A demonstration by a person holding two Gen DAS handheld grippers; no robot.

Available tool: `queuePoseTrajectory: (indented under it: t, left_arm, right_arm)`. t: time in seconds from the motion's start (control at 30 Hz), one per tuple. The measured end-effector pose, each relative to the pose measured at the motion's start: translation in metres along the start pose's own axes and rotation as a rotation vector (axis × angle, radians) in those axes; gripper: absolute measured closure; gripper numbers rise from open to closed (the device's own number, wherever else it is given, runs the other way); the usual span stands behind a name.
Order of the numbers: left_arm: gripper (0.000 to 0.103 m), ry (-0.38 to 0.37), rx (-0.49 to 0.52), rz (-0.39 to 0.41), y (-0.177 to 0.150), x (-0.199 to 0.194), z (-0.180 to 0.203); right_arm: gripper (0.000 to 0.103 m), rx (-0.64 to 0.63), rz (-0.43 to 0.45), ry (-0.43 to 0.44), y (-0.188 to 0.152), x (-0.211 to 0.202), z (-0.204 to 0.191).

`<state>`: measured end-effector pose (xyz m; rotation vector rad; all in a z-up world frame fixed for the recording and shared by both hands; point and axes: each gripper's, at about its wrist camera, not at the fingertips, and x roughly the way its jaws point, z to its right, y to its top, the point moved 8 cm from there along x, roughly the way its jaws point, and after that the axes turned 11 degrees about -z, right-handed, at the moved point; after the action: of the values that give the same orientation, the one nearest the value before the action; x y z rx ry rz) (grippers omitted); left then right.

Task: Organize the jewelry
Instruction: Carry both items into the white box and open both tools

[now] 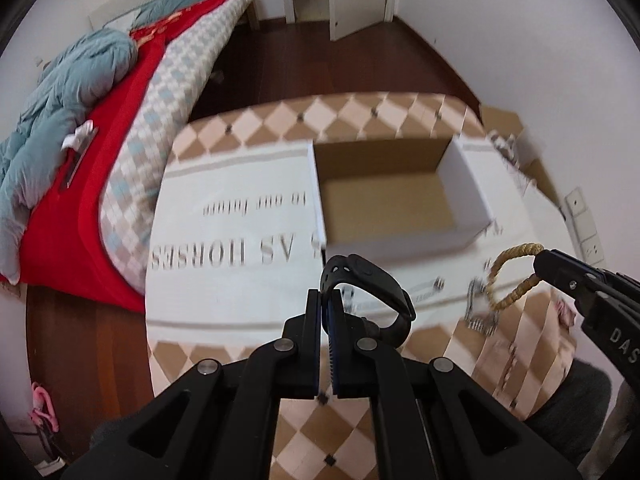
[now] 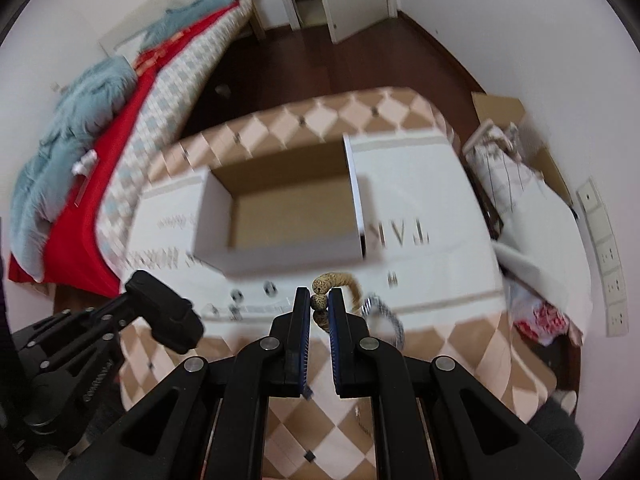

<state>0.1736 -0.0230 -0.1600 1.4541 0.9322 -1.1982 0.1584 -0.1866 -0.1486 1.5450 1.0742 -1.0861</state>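
Between left gripper (image 1: 327, 300) pads (clamped): wristband (image 1: 368, 280)

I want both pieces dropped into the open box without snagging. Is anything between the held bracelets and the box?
Nothing visible blocks either path. The left gripper holds the black band and the right gripper the beaded bracelet, both just short of the open box, which looks empty. A silver chain lies on the table near the right gripper.

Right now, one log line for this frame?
left gripper: shut on black wristband | right gripper: shut on beaded bracelet | open box: empty | both raised over table
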Motion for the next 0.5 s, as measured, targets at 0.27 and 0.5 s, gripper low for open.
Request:
queuePoseTrajectory:
  t: [0.27, 0.5]
  left_arm:
    - [0.102, -0.026, 0.025, 0.021, 0.065, 0.003, 0.010]
    - [0.102, -0.077, 0.021, -0.072, 0.099, 0.051, 0.013]
  right_arm:
    - [0.094, -0.065, 0.036, 0.044, 0.063, -0.009, -0.015]
    - [0.094, -0.079, -0.036, 0.060, 0.096, 0.036, -0.021]
